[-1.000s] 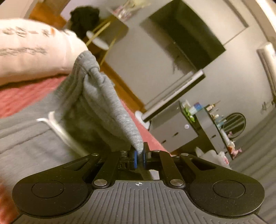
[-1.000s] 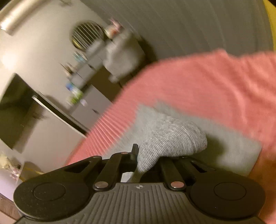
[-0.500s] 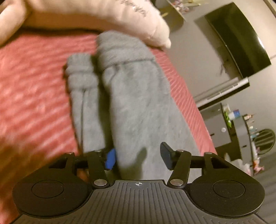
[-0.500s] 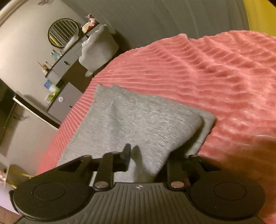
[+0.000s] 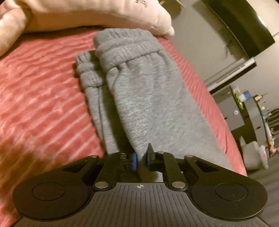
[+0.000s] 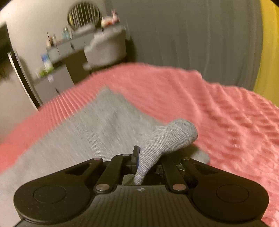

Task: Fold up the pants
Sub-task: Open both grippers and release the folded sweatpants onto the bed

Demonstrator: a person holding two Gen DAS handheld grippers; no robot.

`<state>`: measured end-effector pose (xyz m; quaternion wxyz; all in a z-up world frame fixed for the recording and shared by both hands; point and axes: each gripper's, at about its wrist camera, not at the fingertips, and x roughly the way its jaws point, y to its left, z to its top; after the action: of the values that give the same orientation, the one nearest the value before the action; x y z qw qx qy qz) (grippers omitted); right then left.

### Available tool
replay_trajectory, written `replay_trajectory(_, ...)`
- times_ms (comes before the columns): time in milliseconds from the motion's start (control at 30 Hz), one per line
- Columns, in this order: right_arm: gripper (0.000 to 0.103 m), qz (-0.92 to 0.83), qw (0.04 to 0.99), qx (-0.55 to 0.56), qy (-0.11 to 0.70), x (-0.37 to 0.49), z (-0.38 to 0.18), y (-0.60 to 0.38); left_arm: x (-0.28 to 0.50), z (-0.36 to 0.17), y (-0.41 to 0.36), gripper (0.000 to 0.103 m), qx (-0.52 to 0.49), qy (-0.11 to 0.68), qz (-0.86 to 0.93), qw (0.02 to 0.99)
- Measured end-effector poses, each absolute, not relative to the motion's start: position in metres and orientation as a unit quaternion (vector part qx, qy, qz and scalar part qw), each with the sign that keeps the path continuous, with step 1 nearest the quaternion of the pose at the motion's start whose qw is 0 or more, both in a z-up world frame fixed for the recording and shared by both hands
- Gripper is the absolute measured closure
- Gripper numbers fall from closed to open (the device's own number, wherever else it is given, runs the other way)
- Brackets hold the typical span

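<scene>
Grey sweatpants (image 5: 150,97) lie folded lengthwise on a pink ribbed blanket (image 5: 40,97), with the elastic waistband (image 5: 125,50) at the far end by a pillow. My left gripper (image 5: 140,158) is shut on a pinch of the near grey fabric. In the right wrist view the pants (image 6: 97,122) spread across the blanket (image 6: 226,111). My right gripper (image 6: 144,157) is shut on a raised fold of grey fabric (image 6: 172,136) lifted off the layer below.
A cream pillow (image 5: 90,14) lies at the bed's far end. Beyond the bed edge stand a wall TV (image 5: 240,24), a dresser with bottles (image 5: 244,108) and a grey chair (image 6: 106,50). A grey curtain (image 6: 191,35) hangs behind.
Both grippers were open over the pants half a second ago. Now both have closed on grey fabric, and the right one has lifted its fold.
</scene>
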<state>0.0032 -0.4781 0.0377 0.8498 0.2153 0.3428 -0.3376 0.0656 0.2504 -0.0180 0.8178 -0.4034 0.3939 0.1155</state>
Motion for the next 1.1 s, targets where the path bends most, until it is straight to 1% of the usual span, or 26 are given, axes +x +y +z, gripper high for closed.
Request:
replay_trajectory(33, 0.096, -0.337, 0.85, 0.22, 0.339, 0.001, 0.038, -0.479, 0.064, -0.016, 0.25, 0.083, -0.398, 0.397, 0.118, 0.819)
replay_trajectory(67, 0.095, -0.337, 0.852, 0.227, 0.33, -0.003, 0.04, -0.48, 0.064, -0.014, 0.25, 0.081, -0.389, 0.401, 0.123, 0.82)
replay_trajectory(100, 0.091, -0.34, 0.851, 0.231, 0.326, -0.007, 0.043, -0.481, 0.062, -0.012, 0.251, 0.076, -0.38, 0.404, 0.132, 0.821)
replay_trajectory(133, 0.078, -0.358, 0.844, 0.224, 0.33, -0.009, 0.047, -0.483, 0.06, -0.008, 0.25, 0.069, -0.374, 0.404, 0.142, 0.823)
replay_trajectory(167, 0.071, -0.381, 0.835, 0.213, 0.334, -0.013, 0.05, -0.484, 0.059, -0.002, 0.249, 0.063, -0.367, 0.401, 0.156, 0.825)
replay_trajectory(200, 0.058, -0.407, 0.827, 0.197, 0.334, -0.017, 0.056, -0.486, 0.059, 0.004, 0.247, 0.051, -0.359, 0.396, 0.171, 0.828)
replay_trajectory(233, 0.049, -0.425, 0.823, 0.187, 0.327, -0.021, 0.063, -0.486, 0.055, 0.01, 0.242, 0.04, -0.345, 0.388, 0.182, 0.835)
replay_trajectory(300, 0.049, -0.433, 0.832, 0.187, 0.293, -0.032, 0.077, -0.479, 0.052, 0.027, 0.224, 0.033, -0.301, 0.368, 0.191, 0.859)
replay_trajectory(367, 0.049, -0.414, 0.851, 0.196, 0.258, -0.036, 0.088, -0.462, 0.056, 0.042, 0.195, 0.031, -0.257, 0.345, 0.168, 0.887)
replay_trajectory(400, 0.049, -0.386, 0.866, 0.198, 0.25, -0.03, 0.091, -0.447, 0.058, 0.048, 0.176, 0.028, -0.238, 0.333, 0.152, 0.9)
replay_trajectory(433, 0.049, -0.354, 0.879, 0.195, 0.252, -0.021, 0.09, -0.431, 0.061, 0.054, 0.156, 0.018, -0.222, 0.322, 0.13, 0.911)
replay_trajectory(500, 0.047, -0.257, 0.912, 0.169, 0.271, 0.01, 0.083, -0.382, 0.073, 0.06, 0.114, 0.009, -0.189, 0.313, 0.079, 0.927)
replay_trajectory(600, 0.037, -0.131, 0.939, 0.101, 0.301, 0.06, 0.068, -0.303, 0.098, 0.053, 0.055, 0.008, -0.135, 0.32, 0.019, 0.938)
replay_trajectory(667, 0.033, -0.053, 0.95, 0.053, 0.303, 0.085, 0.057, -0.252, 0.119, 0.04, 0.027, 0.008, -0.091, 0.328, 0.0, 0.94)
replay_trajectory(733, 0.024, -0.003, 0.952, 0.02, 0.306, 0.104, 0.047, -0.219, 0.138, 0.025, 0.013, 0.008, -0.06, 0.333, 0.006, 0.941)
replay_trajectory(800, 0.022, 0.016, 0.948, -0.022, 0.317, 0.12, 0.031, -0.203, 0.156, 0.007, 0.013, 0.008, -0.039, 0.333, 0.028, 0.942)
replay_trajectory(833, 0.019, 0.015, 0.943, -0.049, 0.328, 0.125, 0.022, -0.201, 0.163, -0.003, 0.019, 0.008, -0.029, 0.34, 0.041, 0.939)
replay_trajectory(867, 0.013, 0.006, 0.94, -0.074, 0.334, 0.129, 0.012, -0.206, 0.165, -0.012, 0.025, 0.005, -0.021, 0.347, 0.053, 0.936)
replay_trajectory(900, 0.004, 0.003, 0.943, -0.07, 0.325, 0.129, 0.008, -0.216, 0.168, -0.021, 0.036, 0.0, -0.021, 0.345, 0.053, 0.937)
replay_trajectory(1000, 0.004, -0.025, 0.942, 0.004, 0.336, 0.139, 0.01, -0.268, 0.161, -0.03, 0.063, 0.0, -0.05, 0.327, 0.023, 0.943)
replay_trajectory(1100, 0.004, -0.101, 0.937, -0.017, 0.334, 0.134, 0.004, -0.317, 0.158, -0.031, 0.064, 0.0, -0.044, 0.323, 0.017, 0.945)
